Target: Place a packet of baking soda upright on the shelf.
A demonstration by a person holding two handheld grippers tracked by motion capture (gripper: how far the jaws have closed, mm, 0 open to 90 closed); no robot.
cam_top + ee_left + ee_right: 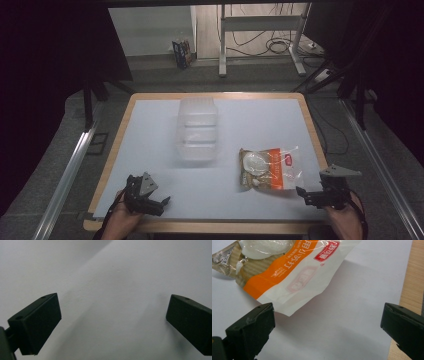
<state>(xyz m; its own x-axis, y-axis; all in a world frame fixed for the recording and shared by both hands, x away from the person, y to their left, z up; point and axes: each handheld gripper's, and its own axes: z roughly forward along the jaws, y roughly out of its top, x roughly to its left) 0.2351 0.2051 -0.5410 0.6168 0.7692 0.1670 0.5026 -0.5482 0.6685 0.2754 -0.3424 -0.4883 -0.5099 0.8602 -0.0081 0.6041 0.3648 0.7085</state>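
The counter [150, 145], covered by a white sheet inside a wooden rim, carried two things. Toward the far middle stood a clear plastic box [197, 130], seemingly open at the top and, as far as its see-through walls showed, with nothing in it. Near and to the right of it lay a snack bag [269, 169], flat on the sheet, with an orange band, a clear window showing pale contents, and a red label. The bag and the box were apart, so the bag had not yet gone anywhere.

The right tool [303, 192] rested low at the near right edge of the counter, just beside the near corner of the bag. In the right gripper view its jaws stood wide apart, with the white sealed edge of the bag [297, 282] just ahead of the left jaw and not between them; it gripped nothing.

The left tool [162, 204] sat at the near left, well apart from both things, jaws spread wide over bare sheet.

By my reading, the work was at its very start: the bag remained to be gripped, lifted and, probably, put into the box.
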